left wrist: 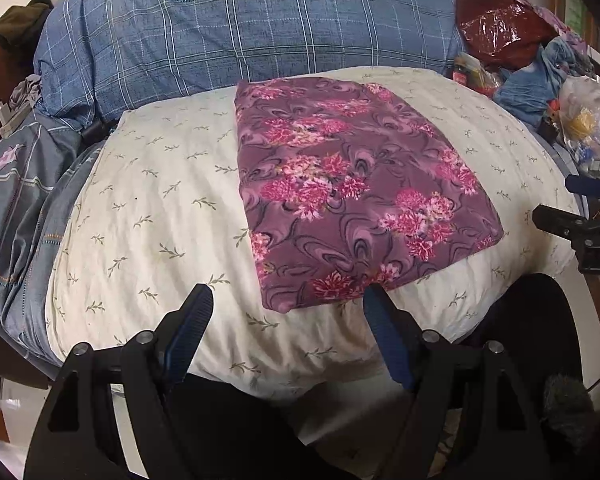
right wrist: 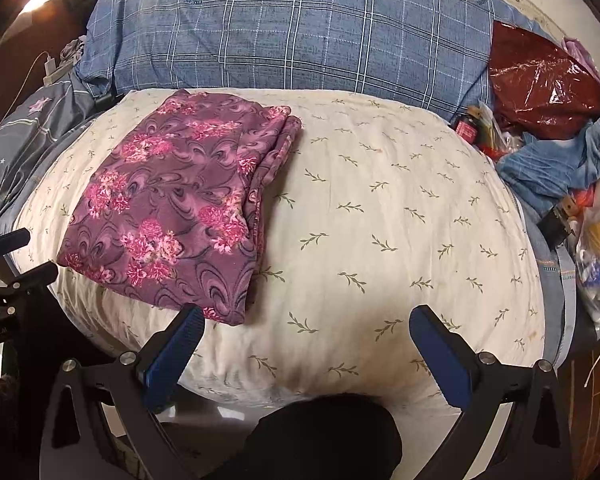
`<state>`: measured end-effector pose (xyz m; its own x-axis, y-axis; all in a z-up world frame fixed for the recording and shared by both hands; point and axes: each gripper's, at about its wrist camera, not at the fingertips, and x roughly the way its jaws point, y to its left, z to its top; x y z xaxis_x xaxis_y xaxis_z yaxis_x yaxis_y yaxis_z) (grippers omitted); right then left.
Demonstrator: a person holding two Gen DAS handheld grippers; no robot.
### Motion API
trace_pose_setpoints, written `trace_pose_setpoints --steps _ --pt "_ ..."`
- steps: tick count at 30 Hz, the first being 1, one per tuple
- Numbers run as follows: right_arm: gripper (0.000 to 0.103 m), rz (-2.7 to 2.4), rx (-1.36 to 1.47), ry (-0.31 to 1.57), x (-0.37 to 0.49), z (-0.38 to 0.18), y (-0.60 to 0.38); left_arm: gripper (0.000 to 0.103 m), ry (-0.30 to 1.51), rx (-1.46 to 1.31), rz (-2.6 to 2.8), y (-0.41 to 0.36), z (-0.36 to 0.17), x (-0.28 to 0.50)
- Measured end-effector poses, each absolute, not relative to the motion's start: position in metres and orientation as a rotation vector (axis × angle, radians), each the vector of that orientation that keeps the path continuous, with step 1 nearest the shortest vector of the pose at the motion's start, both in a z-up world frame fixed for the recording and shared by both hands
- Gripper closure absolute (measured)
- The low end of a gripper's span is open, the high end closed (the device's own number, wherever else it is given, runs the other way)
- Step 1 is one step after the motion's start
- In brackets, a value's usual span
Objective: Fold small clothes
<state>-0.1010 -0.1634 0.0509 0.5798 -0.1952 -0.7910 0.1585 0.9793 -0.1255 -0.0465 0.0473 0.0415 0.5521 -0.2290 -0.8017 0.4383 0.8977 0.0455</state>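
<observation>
Fabric (left wrist: 352, 196) is lying folded on the pillow (left wrist: 152, 216); left claw (left wrist: 288, 300) and right claw (right wrist: 308, 320) are gaping empty, risking snagging layers apart.

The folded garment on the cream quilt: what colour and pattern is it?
The folded garment is purple with swirls and pink flower clusters. It shows best in the left wrist view.

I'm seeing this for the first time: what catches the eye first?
The purple floral cloth, folded into a flat rectangle on the cream quilt, stands out most. Behind it lies a blue checked pillow, with a shiny dark red bag at its right end. Both grippers, left and right, hang near the quilt's front edge with jaws open and empty.
</observation>
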Motion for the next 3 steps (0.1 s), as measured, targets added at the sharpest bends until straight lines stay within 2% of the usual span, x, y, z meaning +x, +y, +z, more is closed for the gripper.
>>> trace_pose_setpoints --steps 3 --pt "0.000 -0.213 -0.038 0.931 -0.1002 0.0506 -0.1643 0.025 0.916 0.255 -0.399 0.0455 0.0415 -0.0453"
